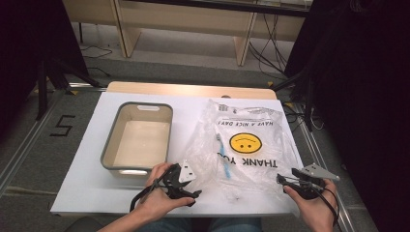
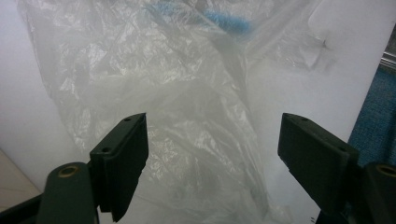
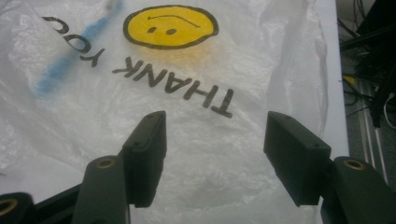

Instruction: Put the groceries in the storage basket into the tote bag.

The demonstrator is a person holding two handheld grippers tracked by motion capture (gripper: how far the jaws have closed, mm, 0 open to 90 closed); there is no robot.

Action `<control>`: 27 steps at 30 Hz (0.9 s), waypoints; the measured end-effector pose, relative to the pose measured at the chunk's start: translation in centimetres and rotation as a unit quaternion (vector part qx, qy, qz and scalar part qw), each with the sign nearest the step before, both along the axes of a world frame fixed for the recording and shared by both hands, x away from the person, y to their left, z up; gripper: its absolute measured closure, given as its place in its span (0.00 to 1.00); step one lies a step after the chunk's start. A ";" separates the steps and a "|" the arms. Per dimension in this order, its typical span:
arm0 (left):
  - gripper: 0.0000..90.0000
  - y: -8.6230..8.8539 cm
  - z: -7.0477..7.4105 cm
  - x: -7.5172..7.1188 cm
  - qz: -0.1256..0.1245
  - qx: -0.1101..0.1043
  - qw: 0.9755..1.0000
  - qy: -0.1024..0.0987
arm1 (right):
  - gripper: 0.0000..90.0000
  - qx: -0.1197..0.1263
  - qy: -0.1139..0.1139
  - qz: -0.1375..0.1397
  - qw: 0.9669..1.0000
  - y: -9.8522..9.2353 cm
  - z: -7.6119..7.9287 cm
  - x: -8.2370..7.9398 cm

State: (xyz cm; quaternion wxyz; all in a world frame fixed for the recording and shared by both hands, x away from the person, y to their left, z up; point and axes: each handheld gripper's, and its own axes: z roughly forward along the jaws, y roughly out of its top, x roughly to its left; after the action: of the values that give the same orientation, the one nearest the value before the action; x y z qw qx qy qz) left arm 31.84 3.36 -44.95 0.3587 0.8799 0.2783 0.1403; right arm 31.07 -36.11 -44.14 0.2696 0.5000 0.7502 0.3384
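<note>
On the white surface (image 1: 77,188), one plastic bag (image 1: 251,145) is lying flat beside one grey bin (image 1: 138,137), with one blue toothbrush (image 1: 223,157) showing inside the bag. The left gripper (image 1: 186,186) and right gripper (image 1: 290,180) are resting at the bag's near corners, jaws standing apart, gripping nothing.

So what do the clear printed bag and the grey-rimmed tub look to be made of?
The clear smiley-face bag: thin plastic film, glossy and see-through, crinkled, with a blue item visible inside. The grey-rimmed rectangular tub: probably moulded plastic, given its smooth matt walls and rounded corners.
</note>
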 end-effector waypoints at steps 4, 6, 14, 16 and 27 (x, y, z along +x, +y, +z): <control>0.24 0.4 0.2 -0.2 0.001 -0.021 1.000 0.007 | 0.43 0.003 -0.002 0.004 1.000 0.0 -0.2 -0.2; 0.24 0.6 0.4 -0.3 -0.002 -0.031 1.000 0.003 | 0.42 0.005 -0.002 0.002 1.000 0.0 -0.2 -0.2; 0.21 0.9 1.0 -0.2 -0.006 -0.045 0.999 -0.005 | 0.41 0.012 -0.001 -0.010 1.000 -0.2 -0.2 -0.2; 0.20 1.0 1.0 -0.1 -0.007 -0.044 0.999 -0.005 | 0.41 0.013 0.001 -0.013 1.000 -0.3 -0.3 -0.2; 0.20 0.9 0.5 0.3 -0.006 -0.040 0.999 -0.002 | 0.41 0.019 0.006 -0.022 1.000 -0.5 -0.3 -0.3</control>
State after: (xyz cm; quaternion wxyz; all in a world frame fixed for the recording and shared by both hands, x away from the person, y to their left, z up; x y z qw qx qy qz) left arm 32.18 4.23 -44.42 0.3947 0.8665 0.2773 0.1286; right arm 30.74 -36.59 -44.46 0.2629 0.5233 0.7341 0.3437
